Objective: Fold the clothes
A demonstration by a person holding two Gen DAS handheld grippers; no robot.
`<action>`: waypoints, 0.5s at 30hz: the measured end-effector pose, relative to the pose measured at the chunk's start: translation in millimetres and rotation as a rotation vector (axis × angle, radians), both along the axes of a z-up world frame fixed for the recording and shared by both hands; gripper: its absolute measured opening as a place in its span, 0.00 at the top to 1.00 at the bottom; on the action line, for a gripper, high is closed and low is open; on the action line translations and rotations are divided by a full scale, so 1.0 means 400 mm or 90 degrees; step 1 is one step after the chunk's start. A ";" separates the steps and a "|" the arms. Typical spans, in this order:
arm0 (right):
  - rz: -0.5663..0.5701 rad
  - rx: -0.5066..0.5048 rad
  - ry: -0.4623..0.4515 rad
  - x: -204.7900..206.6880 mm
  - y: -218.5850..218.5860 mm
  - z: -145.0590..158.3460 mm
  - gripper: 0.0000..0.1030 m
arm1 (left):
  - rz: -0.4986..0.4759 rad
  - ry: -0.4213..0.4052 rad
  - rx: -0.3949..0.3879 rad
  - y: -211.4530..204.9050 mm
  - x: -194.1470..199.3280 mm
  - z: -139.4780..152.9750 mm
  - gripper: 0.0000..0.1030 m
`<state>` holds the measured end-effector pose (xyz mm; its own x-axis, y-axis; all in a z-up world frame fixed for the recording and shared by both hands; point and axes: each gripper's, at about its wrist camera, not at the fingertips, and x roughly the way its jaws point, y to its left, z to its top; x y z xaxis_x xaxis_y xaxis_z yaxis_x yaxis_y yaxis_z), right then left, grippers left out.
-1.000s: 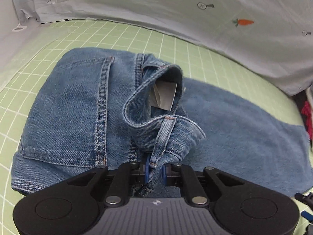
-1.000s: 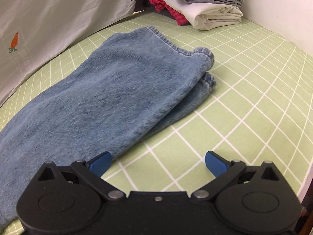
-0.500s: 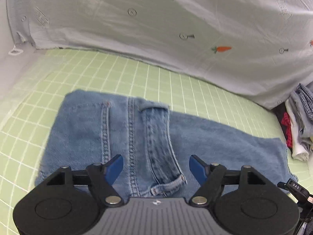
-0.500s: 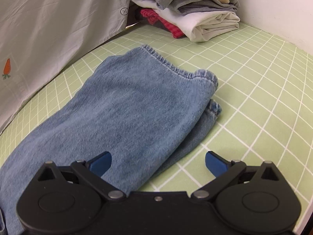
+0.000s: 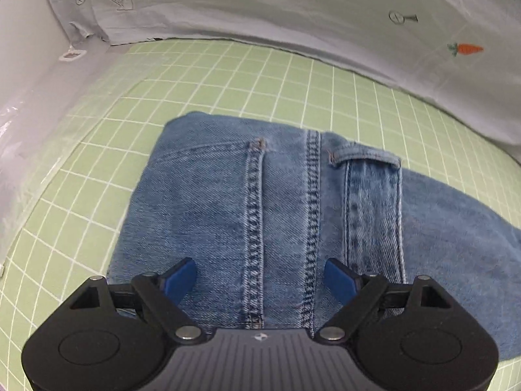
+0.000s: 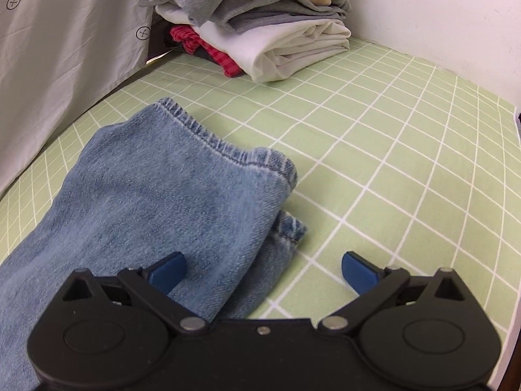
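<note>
- Since a second ago the left gripper (image 5: 260, 275) has let go of the waistband belt loop it was pinching; its blue pads now stand spread wide, hovering low over the waist end, and the bunched waistband (image 5: 371, 195) has dropped flat.
- Right gripper (image 6: 263, 268) has crept closer to the leg hems (image 6: 228, 153); it too is spread apart and holds nothing, its left pad over denim, its right pad over bare sheet.
- Jeans (image 5: 260, 195) lie flat on the green grid bed sheet (image 6: 390, 163), folded lengthwise with one leg stacked on the other; the long axis runs from the waist under the left gripper to the hems under the right.
- Each end is nearest its own gripper, so a crosswise fold looks likely.
- Denim looks thick and stiff, with raised double seams and puckered hem stitching.
- Folded clothes pile (image 6: 276, 32) sits well beyond the hems.
</note>
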<state>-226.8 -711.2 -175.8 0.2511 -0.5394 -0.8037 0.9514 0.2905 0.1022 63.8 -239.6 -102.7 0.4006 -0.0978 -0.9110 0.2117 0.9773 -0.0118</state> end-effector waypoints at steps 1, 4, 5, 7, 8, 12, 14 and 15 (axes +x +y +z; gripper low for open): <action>0.009 -0.003 0.003 0.003 -0.003 -0.001 0.00 | -0.004 0.003 0.013 -0.011 0.002 -0.011 0.04; 0.042 -0.013 0.021 0.018 -0.005 -0.006 0.00 | -0.014 0.009 0.045 -0.034 0.006 -0.040 0.00; 0.047 -0.016 0.027 0.022 -0.005 -0.007 0.00 | -0.017 0.011 0.056 -0.042 0.007 -0.049 0.00; 0.051 -0.020 0.034 0.029 -0.006 -0.007 0.00 | -0.024 0.015 0.078 -0.057 0.010 -0.068 0.00; 0.049 -0.021 0.034 0.030 -0.007 -0.007 0.00 | -0.023 0.017 0.082 -0.060 0.013 -0.073 0.00; 0.078 -0.023 0.034 0.036 -0.011 -0.002 0.06 | -0.024 0.025 0.076 -0.053 0.020 -0.075 0.00; 0.101 -0.028 0.027 0.038 -0.013 0.010 0.26 | -0.022 0.022 0.070 -0.048 0.019 -0.076 0.00; 0.110 -0.029 0.019 0.040 -0.015 0.018 0.51 | -0.021 0.018 0.068 -0.047 0.016 -0.077 0.00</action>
